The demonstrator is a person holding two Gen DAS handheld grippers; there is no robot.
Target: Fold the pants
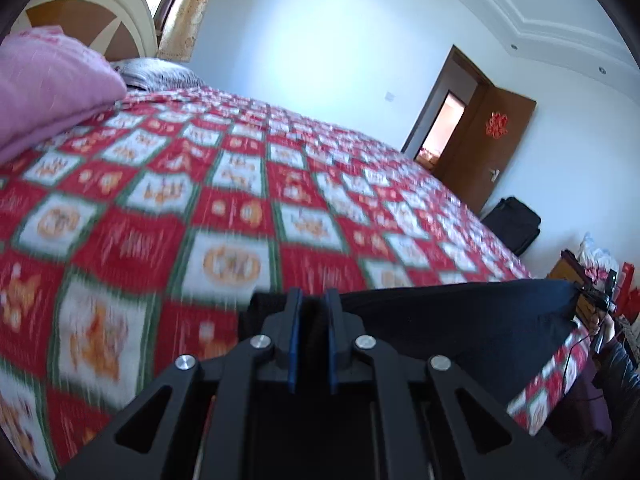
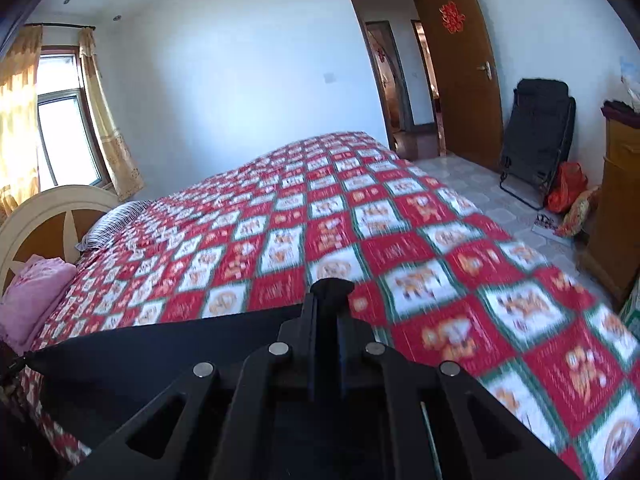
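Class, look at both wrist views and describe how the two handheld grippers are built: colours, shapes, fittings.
Both are alike. The left gripper and right gripper have matte black angular linkage arms with triangular cut-outs, joined by round silver pivot pins. Each has two flat black fingers lined with blue pads. In the left wrist view, a dark sleeve and thin black cable appear at the right edge.
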